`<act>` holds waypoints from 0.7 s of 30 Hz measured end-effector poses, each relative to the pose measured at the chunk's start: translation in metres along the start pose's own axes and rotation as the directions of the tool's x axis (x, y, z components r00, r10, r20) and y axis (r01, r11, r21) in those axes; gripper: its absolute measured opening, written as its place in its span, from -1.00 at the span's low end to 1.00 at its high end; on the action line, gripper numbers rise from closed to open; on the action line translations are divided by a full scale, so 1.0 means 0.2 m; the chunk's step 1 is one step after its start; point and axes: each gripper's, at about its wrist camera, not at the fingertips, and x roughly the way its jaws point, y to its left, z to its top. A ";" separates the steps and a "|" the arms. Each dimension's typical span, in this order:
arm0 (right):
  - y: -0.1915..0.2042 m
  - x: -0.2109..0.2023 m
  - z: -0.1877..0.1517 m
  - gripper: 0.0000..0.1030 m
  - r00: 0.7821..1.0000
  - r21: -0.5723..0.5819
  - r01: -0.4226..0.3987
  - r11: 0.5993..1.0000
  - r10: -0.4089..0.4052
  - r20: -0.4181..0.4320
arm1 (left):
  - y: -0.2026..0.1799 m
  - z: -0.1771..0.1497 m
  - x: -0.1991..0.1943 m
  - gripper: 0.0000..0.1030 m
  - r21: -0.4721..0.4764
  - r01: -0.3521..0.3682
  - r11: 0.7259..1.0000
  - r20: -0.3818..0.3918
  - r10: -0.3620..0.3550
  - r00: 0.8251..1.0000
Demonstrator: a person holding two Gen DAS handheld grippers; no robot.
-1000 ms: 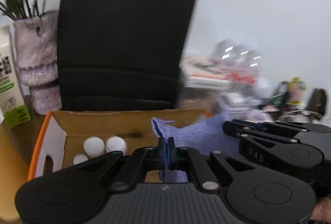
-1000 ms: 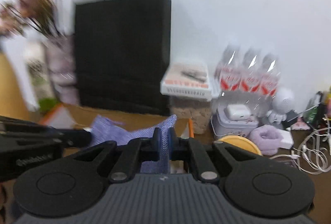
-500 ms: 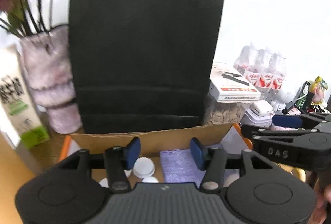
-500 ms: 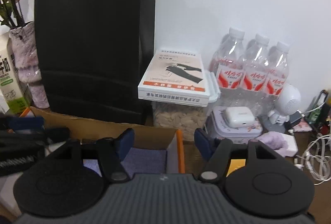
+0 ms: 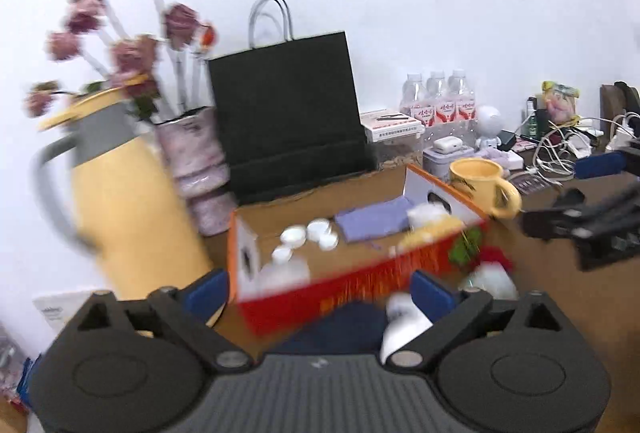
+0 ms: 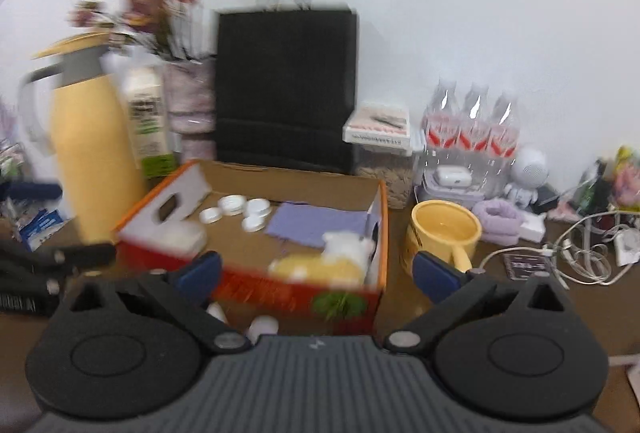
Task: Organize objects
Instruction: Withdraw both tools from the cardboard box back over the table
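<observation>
An open orange cardboard box (image 6: 384,209) sits on the brown table; it also shows in the left wrist view (image 5: 360,277). Inside lie a folded purple cloth (image 6: 312,223), several white caps (image 6: 240,209) and a yellow-and-white soft item (image 6: 332,261). The cloth (image 5: 372,221) and caps (image 5: 308,233) also show in the left wrist view. My left gripper (image 5: 320,293) is open and empty, in front of the box. My right gripper (image 6: 316,269) is open and empty, also pulled back from the box.
A yellow jug (image 6: 92,161), milk carton (image 6: 150,125), flower vase (image 5: 196,161) and black paper bag (image 6: 286,89) stand behind the box. A yellow mug (image 6: 444,233), water bottles (image 6: 472,125) and cables (image 6: 580,253) sit to the right. White items (image 5: 404,325) lie before the box.
Both grippers let go of the purple cloth, which now lies in the box. Both opened wide and pulled back and away from the box.
</observation>
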 end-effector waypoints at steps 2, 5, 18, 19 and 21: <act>0.06 -0.23 -0.16 1.00 1.000 -0.008 -0.007 1.000 0.007 0.021 | -0.01 -0.15 -0.19 0.91 -0.039 0.026 0.999 -0.004 -0.026 1.000; 0.10 -0.54 -0.38 1.00 0.997 0.015 -0.070 0.997 0.070 0.038 | -0.02 -0.36 -0.43 0.91 -0.096 0.108 0.989 -0.013 -0.110 0.994; 0.12 -0.90 -0.71 1.00 0.971 0.086 -0.221 0.971 0.227 -0.070 | -0.04 -0.62 -0.74 0.99 -0.175 0.082 0.981 -0.036 -0.090 0.995; 0.12 -0.87 -0.71 1.00 0.980 0.101 -0.183 0.978 0.189 -0.055 | -0.07 -0.62 -0.70 0.99 -0.165 0.102 0.981 -0.042 -0.110 0.993; 0.14 -0.84 -0.72 1.00 0.994 0.096 -0.105 0.990 0.108 -0.034 | -0.13 -0.62 -0.61 0.98 -0.158 0.132 0.979 -0.061 -0.143 0.988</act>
